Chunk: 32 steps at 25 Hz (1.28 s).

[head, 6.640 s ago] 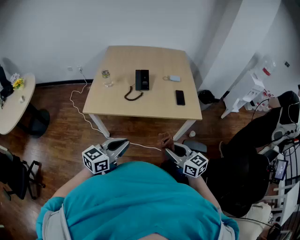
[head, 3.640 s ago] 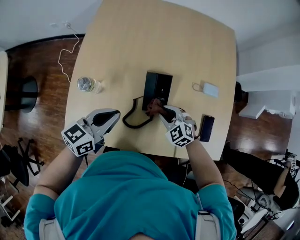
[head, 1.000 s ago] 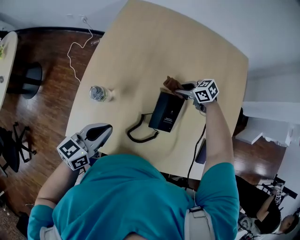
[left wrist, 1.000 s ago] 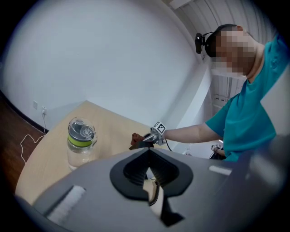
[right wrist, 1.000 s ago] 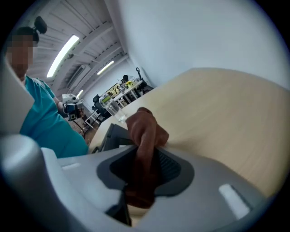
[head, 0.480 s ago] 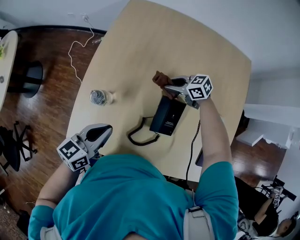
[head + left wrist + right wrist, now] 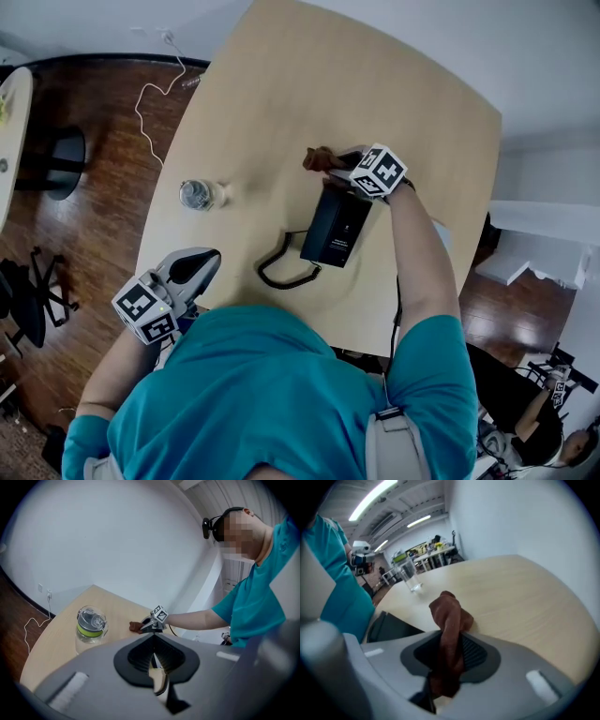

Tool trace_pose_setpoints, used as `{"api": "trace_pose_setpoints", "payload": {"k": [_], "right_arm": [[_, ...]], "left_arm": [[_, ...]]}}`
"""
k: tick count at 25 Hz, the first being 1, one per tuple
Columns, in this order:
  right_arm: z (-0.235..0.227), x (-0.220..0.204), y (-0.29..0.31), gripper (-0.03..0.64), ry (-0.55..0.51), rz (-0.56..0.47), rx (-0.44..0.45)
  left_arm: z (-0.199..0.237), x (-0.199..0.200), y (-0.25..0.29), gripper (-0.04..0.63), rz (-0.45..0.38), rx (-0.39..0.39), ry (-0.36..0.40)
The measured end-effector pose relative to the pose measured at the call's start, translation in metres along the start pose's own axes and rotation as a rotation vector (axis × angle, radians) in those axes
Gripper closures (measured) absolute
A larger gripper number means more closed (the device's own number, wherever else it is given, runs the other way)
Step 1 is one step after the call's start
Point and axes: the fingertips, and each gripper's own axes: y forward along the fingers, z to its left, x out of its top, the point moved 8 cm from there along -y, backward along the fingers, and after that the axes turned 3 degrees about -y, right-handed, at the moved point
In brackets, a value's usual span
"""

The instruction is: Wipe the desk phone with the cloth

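Note:
The black desk phone (image 7: pixel 336 225) lies on the wooden table (image 7: pixel 281 84), its coiled cord (image 7: pixel 284 270) looping off its near left side. My right gripper (image 7: pixel 339 165) is at the phone's far end, shut on a brown cloth (image 7: pixel 318 157) that sticks out past the jaws onto the tabletop. In the right gripper view the cloth (image 7: pixel 449 620) stands bunched between the pads, with the phone (image 7: pixel 391 625) low at the left. My left gripper (image 7: pixel 190 267) hangs off the table's near left edge, shut and holding nothing.
A clear water bottle (image 7: pixel 199 195) with a green band (image 7: pixel 90 627) stands left of the phone. A white cable (image 7: pixel 155 84) trails over the wood floor at the left. A round side table (image 7: pixel 14 112) and a chair base (image 7: pixel 23 300) sit further left.
My right gripper has carried the cloth leftward across the phone's far end. The left gripper has stayed put.

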Motion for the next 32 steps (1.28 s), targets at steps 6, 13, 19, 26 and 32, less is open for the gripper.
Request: {"api": "trace_pose_setpoints", "payload": {"k": [6,13,19,26,32], "right_arm": [[0.022,-0.064,-0.093,0.509,0.337,-0.413,-0.110],[0.059,-0.119,-0.085,0.508,0.424,-0.435,-0.154],[0.049,-0.120,-0.060,0.508,0.482,-0.401,-0.246],[0.053,-0.118,-0.063,0.508,0.450,-0.330,-0.344],[0.093,-0.115,-0.080,0.508,0.407,-0.461,-0.325]], "left_arm": [[-0.001,0.004,0.001,0.591,0.008,-0.007,-0.008],[-0.016,0.003,0.020,0.591,0.067,-0.042,0.016],[-0.029,0.009,0.025,0.591,0.107,-0.046,0.051],[-0.039,0.010,0.019,0.591,0.135,-0.030,0.076],[-0.041,0.013,0.023,0.591,0.160,-0.034,0.098]]}}
